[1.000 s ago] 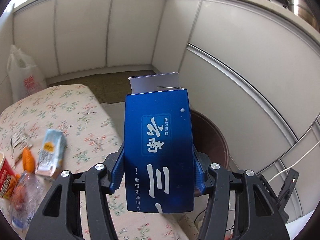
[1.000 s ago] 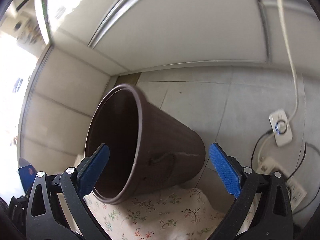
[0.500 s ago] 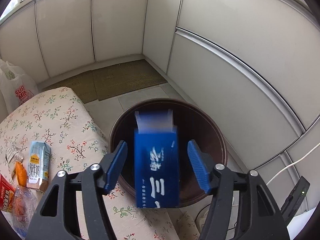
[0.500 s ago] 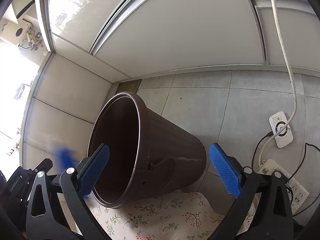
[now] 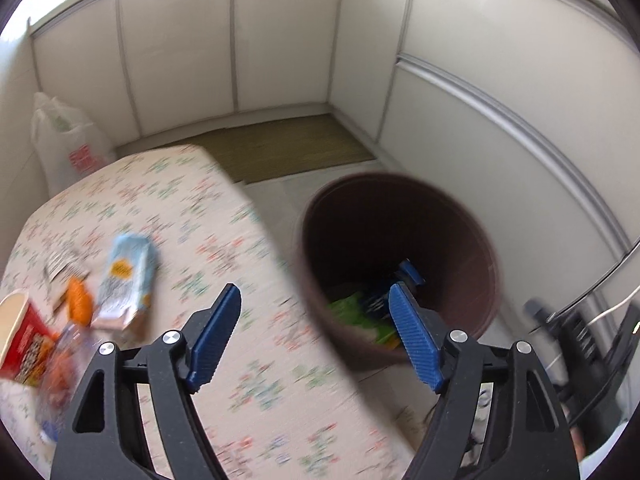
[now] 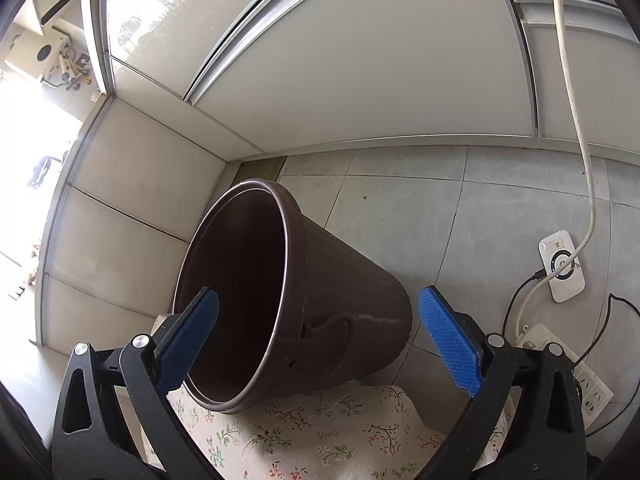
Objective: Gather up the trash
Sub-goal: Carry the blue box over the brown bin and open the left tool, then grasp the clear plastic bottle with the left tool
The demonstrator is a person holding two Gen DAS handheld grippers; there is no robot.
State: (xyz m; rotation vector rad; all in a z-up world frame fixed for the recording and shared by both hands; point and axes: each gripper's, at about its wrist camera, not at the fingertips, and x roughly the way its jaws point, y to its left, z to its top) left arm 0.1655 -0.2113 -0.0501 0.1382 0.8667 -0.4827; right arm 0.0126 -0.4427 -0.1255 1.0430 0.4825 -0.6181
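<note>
The bin (image 5: 400,240) stands on the floor at three o'clock of the table (image 5: 224,240). In it lies a box (image 5: 408,276) (on wrappers). At nine o'clock on the table lies a carton (image 5: 126,280).

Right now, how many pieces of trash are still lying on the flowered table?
5, blurred, perhaps more hidden: a pale blue carton, an orange scrap, a red cup, a clear bottle and a crumpled wrapper, all at the table's left.

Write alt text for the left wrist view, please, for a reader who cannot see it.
The left gripper hangs open and empty above a brown bin holding a blue box and green wrapper. Left, a floral table holds a milk carton, red cup and bottle.
</note>
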